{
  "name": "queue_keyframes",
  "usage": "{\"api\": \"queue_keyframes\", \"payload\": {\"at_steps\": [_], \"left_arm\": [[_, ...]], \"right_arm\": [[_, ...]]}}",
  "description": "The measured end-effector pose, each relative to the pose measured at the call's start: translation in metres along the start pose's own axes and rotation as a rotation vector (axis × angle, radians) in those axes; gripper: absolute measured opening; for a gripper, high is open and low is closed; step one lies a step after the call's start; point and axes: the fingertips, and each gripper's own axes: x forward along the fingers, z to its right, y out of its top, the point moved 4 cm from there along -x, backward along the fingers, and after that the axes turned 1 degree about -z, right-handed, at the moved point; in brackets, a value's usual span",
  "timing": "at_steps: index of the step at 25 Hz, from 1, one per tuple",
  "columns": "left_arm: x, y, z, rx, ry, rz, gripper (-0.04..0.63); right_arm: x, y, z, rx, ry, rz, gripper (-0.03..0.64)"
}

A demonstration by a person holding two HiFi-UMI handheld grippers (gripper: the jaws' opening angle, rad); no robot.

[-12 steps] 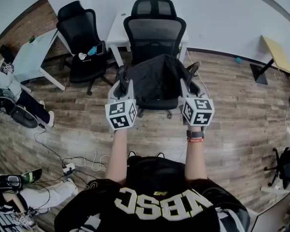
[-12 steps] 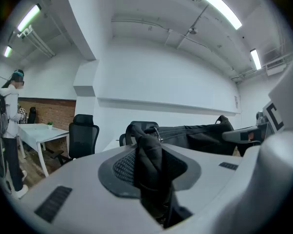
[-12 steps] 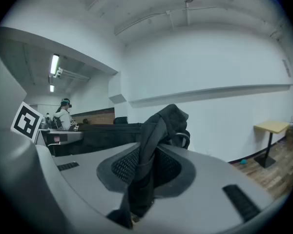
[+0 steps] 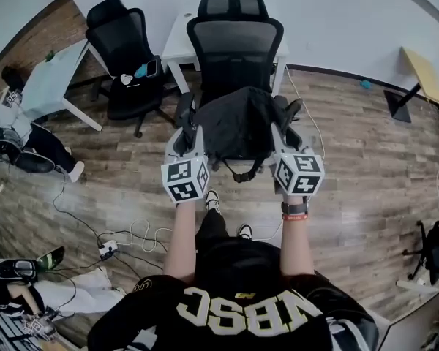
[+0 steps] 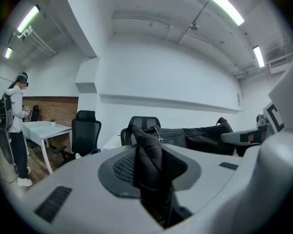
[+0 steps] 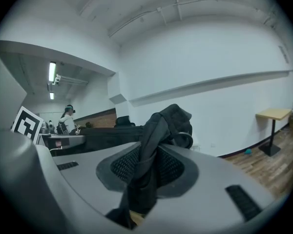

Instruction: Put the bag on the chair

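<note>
A black bag [image 4: 238, 126] hangs stretched between my two grippers, in front of a black mesh office chair [image 4: 234, 42]. The bag covers the chair's seat in the head view, and a strap loop [image 4: 241, 174] dangles beneath it. My left gripper [image 4: 188, 119] is shut on the bag's left edge; in the left gripper view a fold of black fabric [image 5: 149, 160] is pinched between the pads. My right gripper [image 4: 282, 119] is shut on the right edge, and its own view shows the bag's fabric [image 6: 149, 165] clamped between the pads.
A second black chair [image 4: 128, 57] with small items on its seat stands to the left, beside a white desk [image 4: 55, 86]. Cables and a power strip [image 4: 106, 251] lie on the wooden floor at left. A yellow side table [image 4: 424, 75] stands far right. A person [image 5: 17, 121] stands by the desk.
The bag and both grippers have come slightly lower in the head view, nearer to me. The bag now hides the chair's seat, and a strap loop hangs below it.
</note>
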Motion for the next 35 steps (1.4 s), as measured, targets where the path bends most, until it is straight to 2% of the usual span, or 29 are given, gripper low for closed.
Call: {"api": "queue_keyframes", "payload": {"at_steps": [7, 26, 35], "left_arm": [[0.043, -0.016, -0.015, -0.032, -0.023, -0.036, 0.117], [0.23, 0.023, -0.109, -0.033, -0.127, -0.032, 0.123], [0.288, 0.012, -0.127, -0.046, -0.166, -0.099, 0.124]], "right_arm": [[0.041, -0.006, 0.01, 0.009, -0.023, -0.058, 0.091], [0.222, 0.055, 0.012, 0.013, -0.135, -0.05, 0.095], [0.273, 0.043, 0.027, 0.055, -0.165, -0.119, 0.1]]}}
